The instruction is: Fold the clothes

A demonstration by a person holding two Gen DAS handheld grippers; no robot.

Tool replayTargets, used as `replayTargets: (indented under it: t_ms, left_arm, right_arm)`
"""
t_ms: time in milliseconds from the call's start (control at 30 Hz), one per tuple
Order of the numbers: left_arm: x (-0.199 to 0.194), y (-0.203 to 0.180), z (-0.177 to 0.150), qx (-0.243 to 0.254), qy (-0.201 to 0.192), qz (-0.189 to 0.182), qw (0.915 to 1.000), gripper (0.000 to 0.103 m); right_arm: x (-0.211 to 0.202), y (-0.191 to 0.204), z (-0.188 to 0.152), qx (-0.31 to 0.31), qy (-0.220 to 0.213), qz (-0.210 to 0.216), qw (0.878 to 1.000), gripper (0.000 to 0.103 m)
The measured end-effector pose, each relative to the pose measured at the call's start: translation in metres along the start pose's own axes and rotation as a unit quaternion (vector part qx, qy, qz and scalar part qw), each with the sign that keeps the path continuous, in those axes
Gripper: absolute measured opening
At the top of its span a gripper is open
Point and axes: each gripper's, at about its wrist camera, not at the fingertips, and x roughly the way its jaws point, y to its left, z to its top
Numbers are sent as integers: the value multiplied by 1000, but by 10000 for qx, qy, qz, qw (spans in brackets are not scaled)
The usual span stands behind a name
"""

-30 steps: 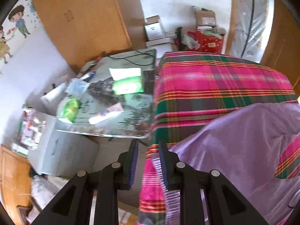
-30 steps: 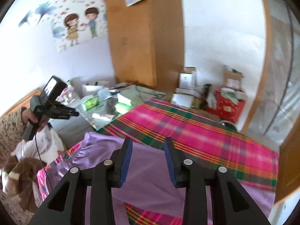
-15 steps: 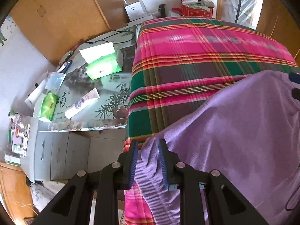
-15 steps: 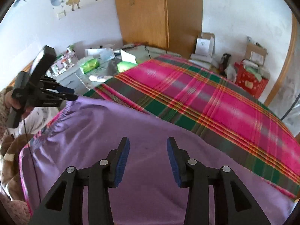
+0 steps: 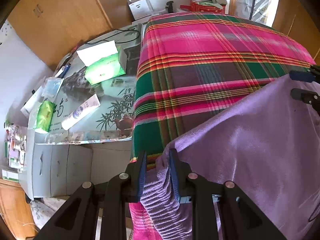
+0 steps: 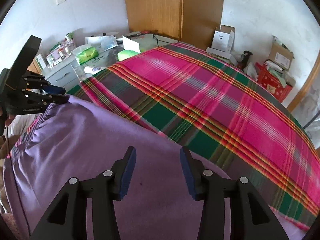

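A purple garment (image 5: pixel 250 140) with a ribbed elastic waistband lies spread over the near part of a bed with a pink and green plaid cover (image 5: pixel 200 60). My left gripper (image 5: pixel 158 156) is shut on a corner of the waistband at the bed's edge, and the cloth hangs down between its blue pads. In the right wrist view the same gripper (image 6: pixel 50 96) shows at the left, pinching the garment (image 6: pixel 80 140). My right gripper (image 6: pixel 158 154) hovers just above the purple cloth, its jaws opening with nothing pinched between them. Its tips (image 5: pixel 302 84) show at the right edge of the left view.
A glass-topped side table (image 5: pixel 96 110) beside the bed carries green tissue packs, a tube and a cable, with a grey drawer cabinet (image 5: pixel 52 170) below. A wooden wardrobe (image 6: pixel 156 6) stands behind. Cardboard boxes and a red box (image 6: pixel 274 84) sit past the bed's far end.
Both grippers have come down toward the bed and the purple garment has settled onto the plaid cover. The right jaws have widened. The left gripper keeps its hold on the waistband.
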Motion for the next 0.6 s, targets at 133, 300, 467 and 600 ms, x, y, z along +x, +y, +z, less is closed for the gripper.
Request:
replayTargets:
  t_ms: [133, 300, 467, 600]
  left_arm:
    - [0, 1, 2, 90, -57, -65, 9999, 23]
    - [-1, 1, 3, 233, -101, -147, 9996, 23]
    - [2, 0, 3, 479, -116, -120, 9987, 25]
    - [3, -1, 2, 574, -128, -151, 9982, 25]
  right_arm:
    - [5, 1, 4, -118, 22, 131, 9998, 50]
    - [14, 2, 8, -176, 122, 385, 9990, 61]
    - [19, 9, 16, -457, 105, 246, 9986, 61]
    - [28, 12, 22, -637, 243, 338, 9971, 61]
